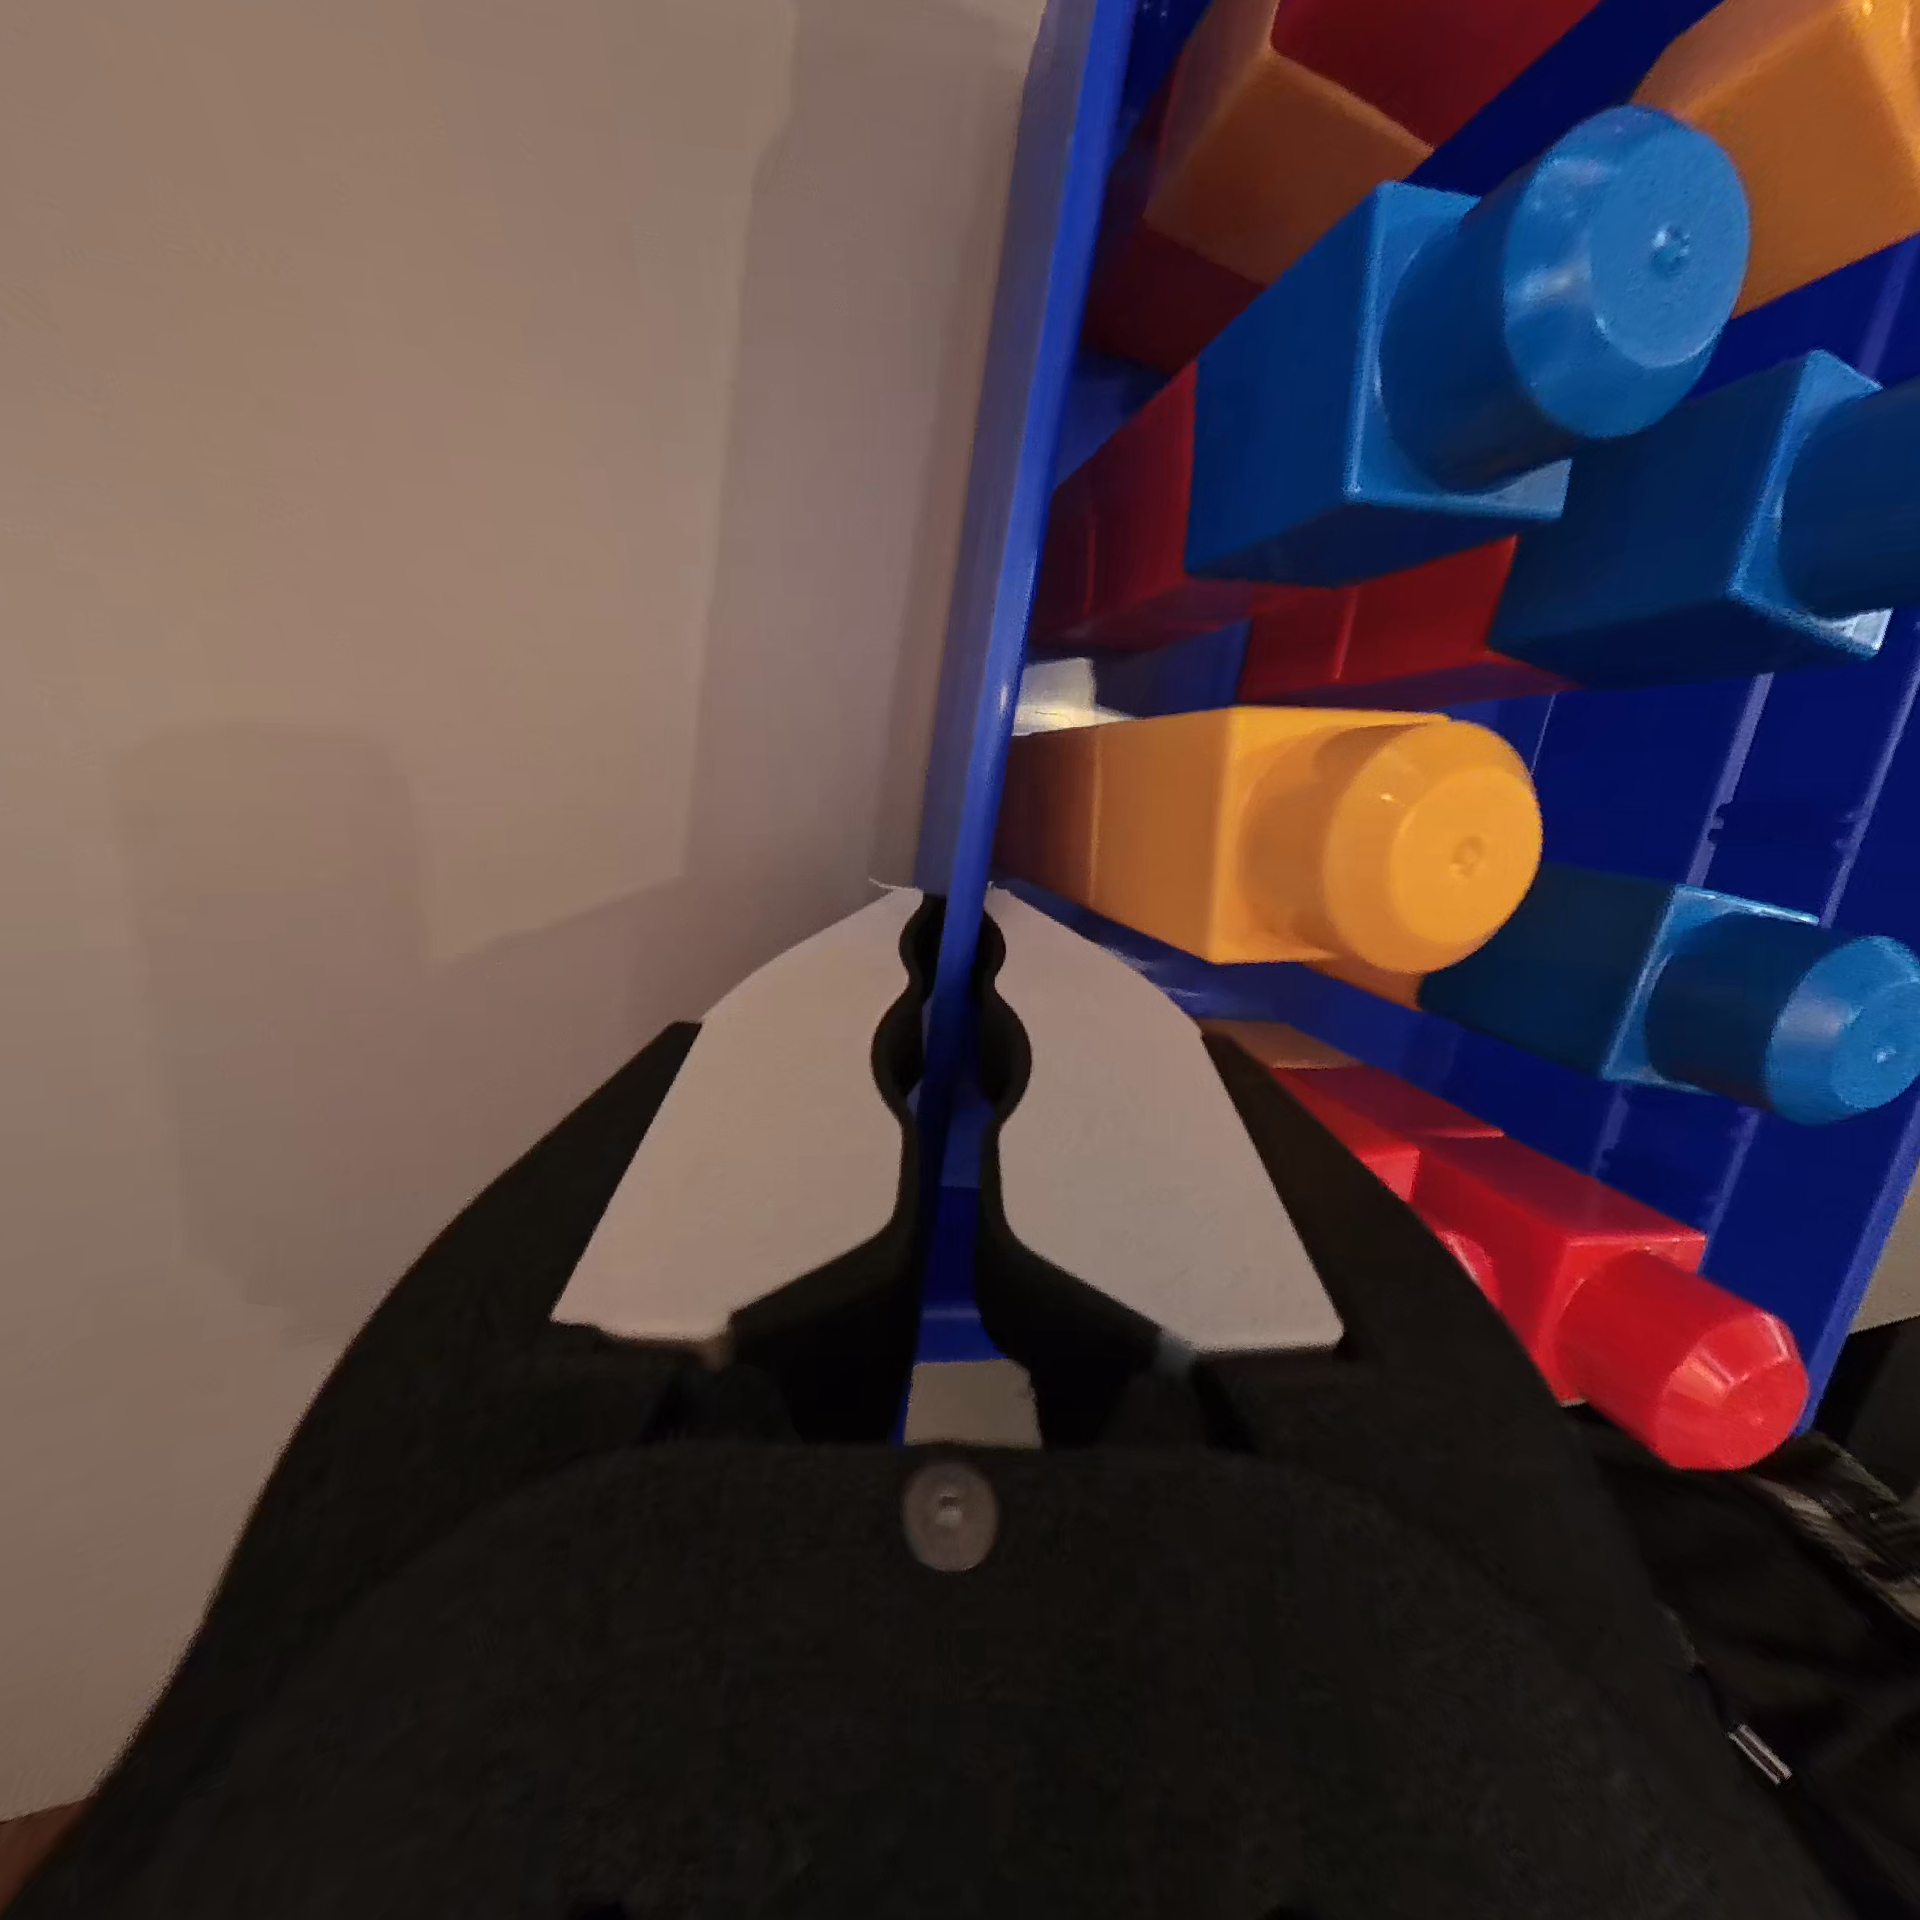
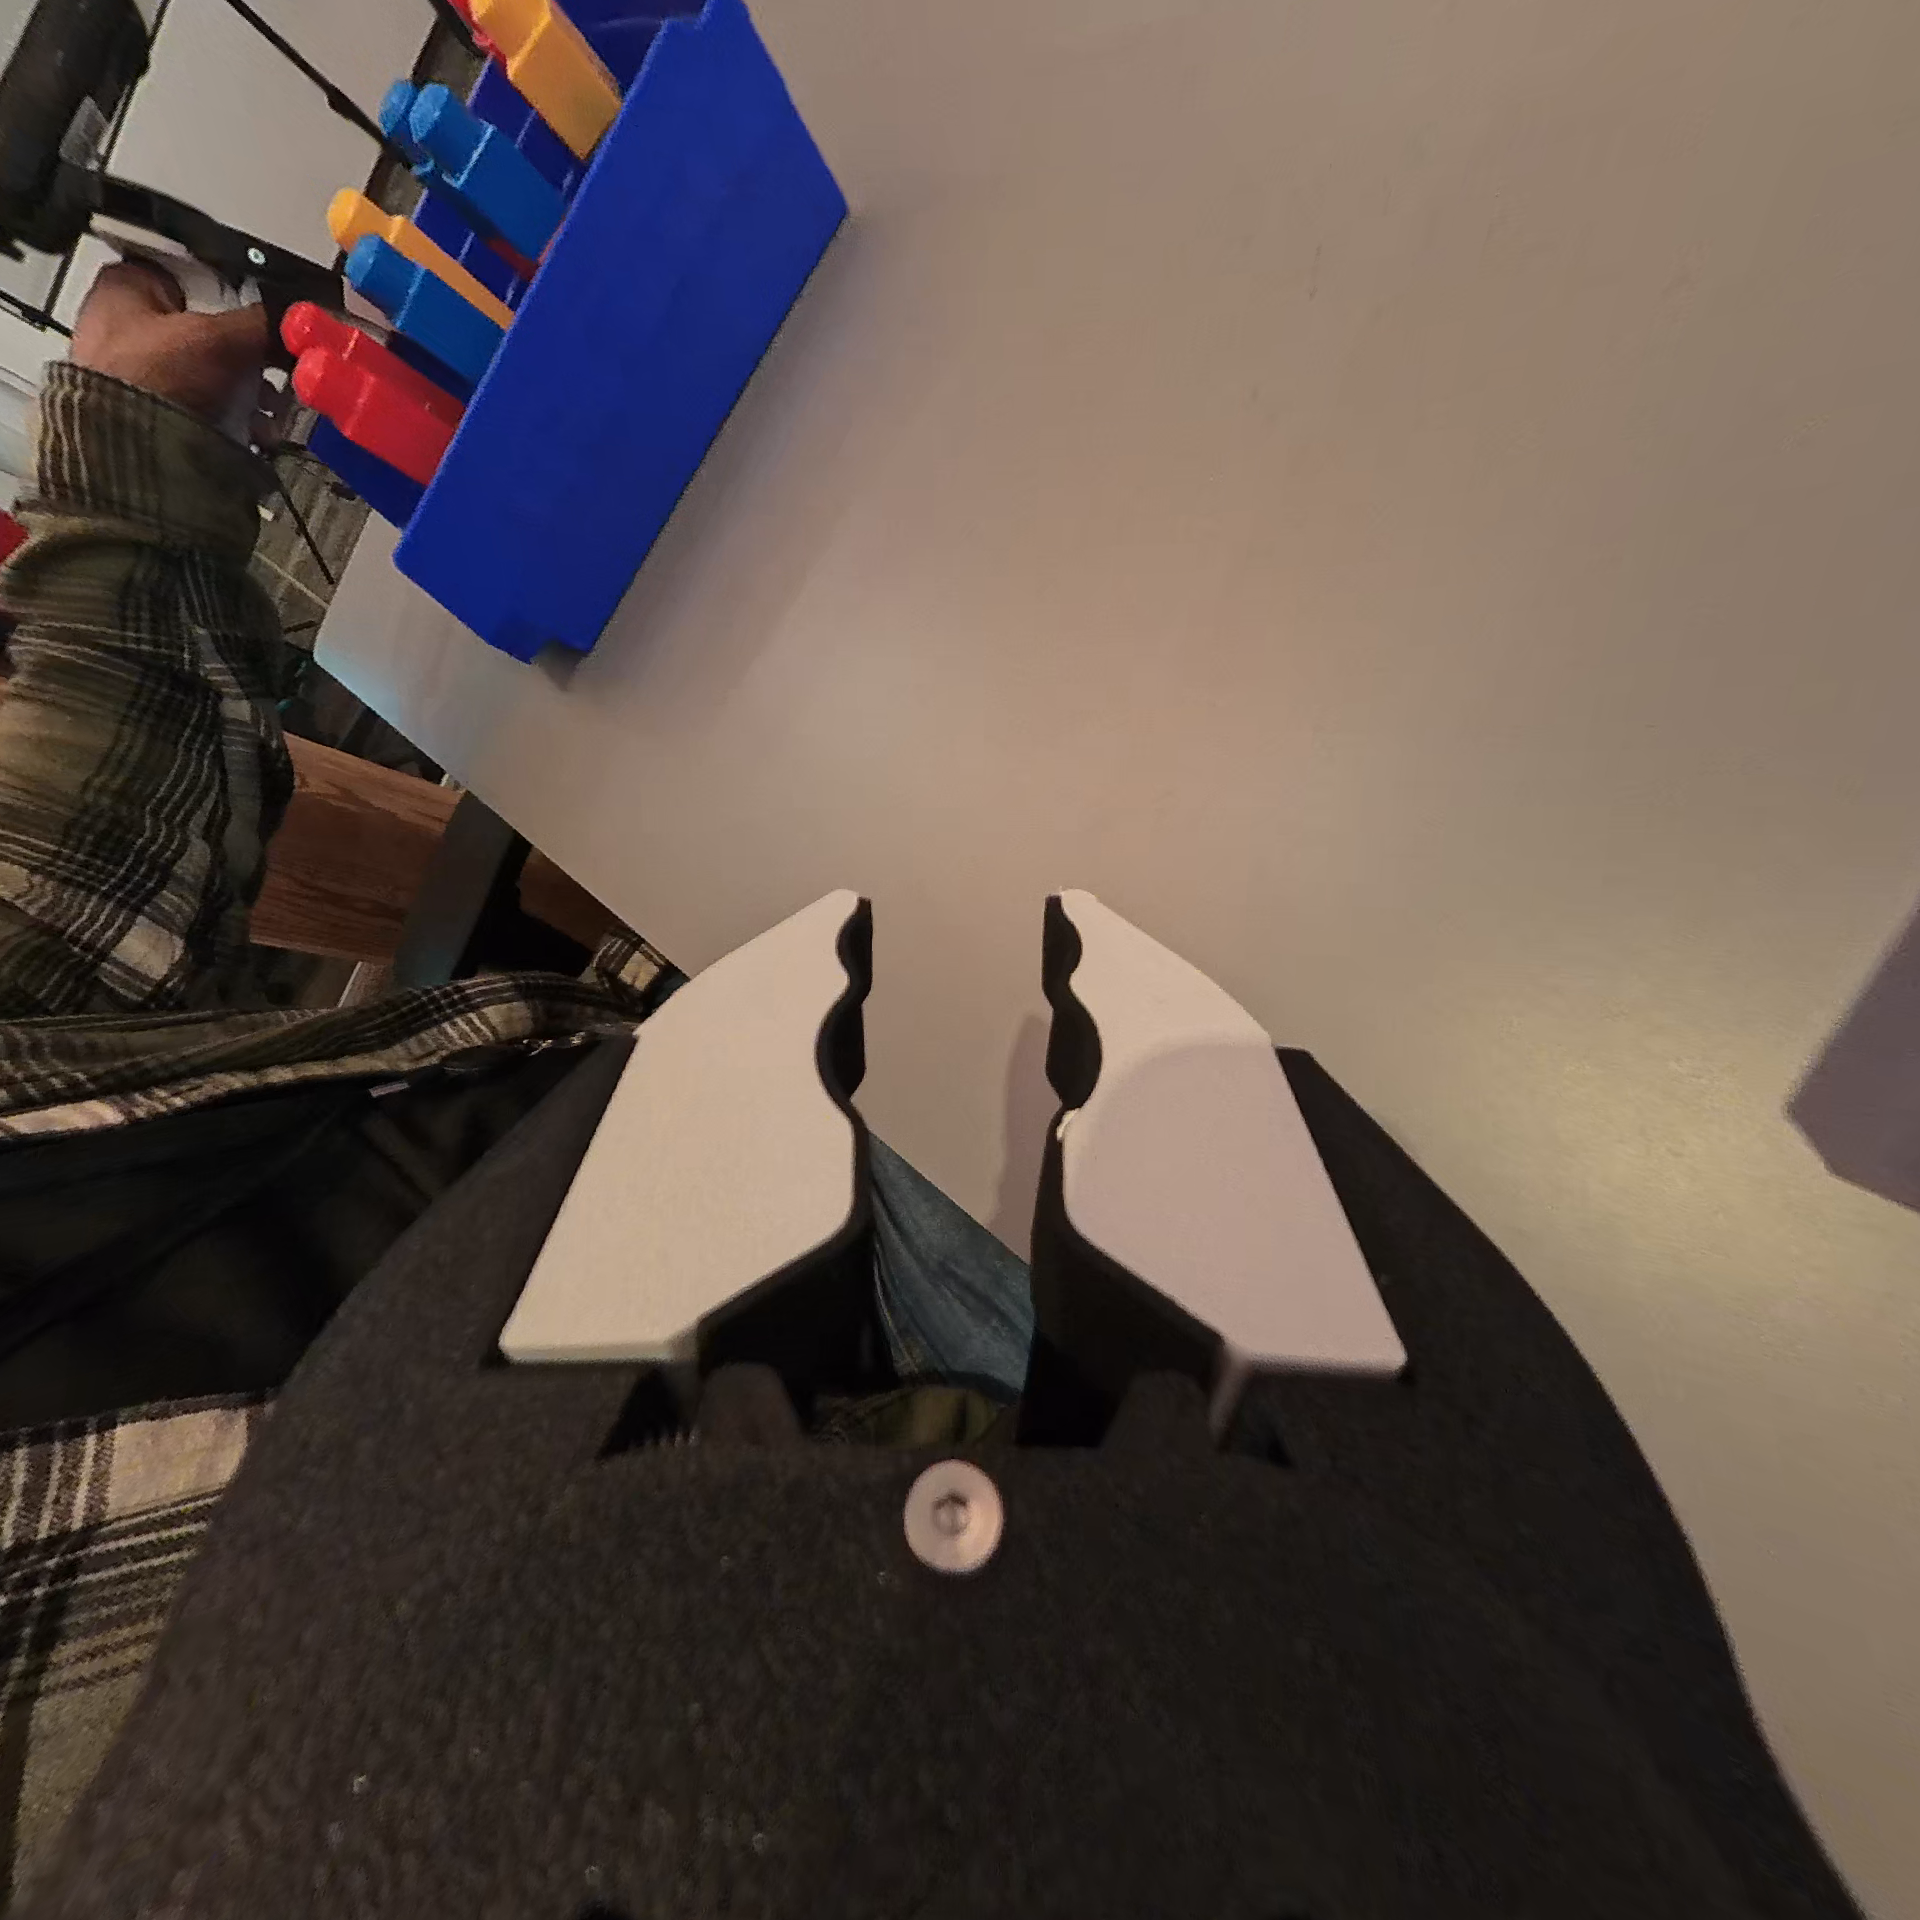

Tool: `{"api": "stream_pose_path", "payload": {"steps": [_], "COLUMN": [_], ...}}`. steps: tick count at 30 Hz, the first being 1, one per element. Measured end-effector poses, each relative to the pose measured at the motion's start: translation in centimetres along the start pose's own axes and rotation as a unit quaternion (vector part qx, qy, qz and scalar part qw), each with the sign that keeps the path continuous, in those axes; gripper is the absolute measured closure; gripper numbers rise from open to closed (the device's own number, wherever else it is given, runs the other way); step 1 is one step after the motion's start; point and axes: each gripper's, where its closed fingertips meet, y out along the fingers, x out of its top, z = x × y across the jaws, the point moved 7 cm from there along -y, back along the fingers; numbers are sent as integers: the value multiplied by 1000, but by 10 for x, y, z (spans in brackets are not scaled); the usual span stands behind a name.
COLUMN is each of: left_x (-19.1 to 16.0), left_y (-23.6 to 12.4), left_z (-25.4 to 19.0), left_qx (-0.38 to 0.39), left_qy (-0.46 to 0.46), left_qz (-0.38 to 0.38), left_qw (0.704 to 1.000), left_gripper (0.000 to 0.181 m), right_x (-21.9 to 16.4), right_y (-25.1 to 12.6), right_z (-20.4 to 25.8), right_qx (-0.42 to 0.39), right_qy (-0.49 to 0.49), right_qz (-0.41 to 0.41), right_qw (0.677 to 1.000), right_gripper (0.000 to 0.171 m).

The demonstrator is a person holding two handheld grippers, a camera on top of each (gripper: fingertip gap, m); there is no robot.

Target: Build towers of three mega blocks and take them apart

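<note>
My left gripper (image 1: pixel 954 914) is shut on the thin side wall of a blue bin (image 1: pixel 997 582). The bin appears tipped in this view, and mega blocks stick out of it: an orange block (image 1: pixel 1351 831), blue blocks (image 1: pixel 1507 343) and a red block (image 1: pixel 1621 1320). In the right wrist view the same blue bin (image 2: pixel 644 343) rests on the white table at the upper left, with red (image 2: pixel 364 395), blue (image 2: pixel 457 156) and orange (image 2: pixel 551 62) blocks in it. My right gripper (image 2: pixel 956 909) is open and empty over the table's near edge, well away from the bin.
The white table (image 2: pixel 1247 520) spreads to the right of the bin. A person's hand (image 2: pixel 156 332) and plaid sleeve (image 2: pixel 125 644) are at the left, holding the other gripper behind the bin. A dark object (image 2: pixel 1860 1091) sits at the right edge. A wooden surface (image 2: pixel 343 852) lies below the table edge. Tip to tip, the grippers are about 60 cm apart.
</note>
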Motion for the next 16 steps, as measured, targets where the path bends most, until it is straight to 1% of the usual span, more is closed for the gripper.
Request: {"api": "stream_pose_path", "payload": {"steps": [16], "left_x": [-16], "left_y": [-20], "left_z": [60], "left_qx": [19], "left_qy": [-53], "left_qz": [-25], "left_qw": [998], "left_gripper": [177], "right_x": [-2], "right_y": [9], "right_z": [1], "right_qx": [4], "right_qy": [4], "right_qz": [11], "right_qw": [1000], "right_gripper": [141]}}
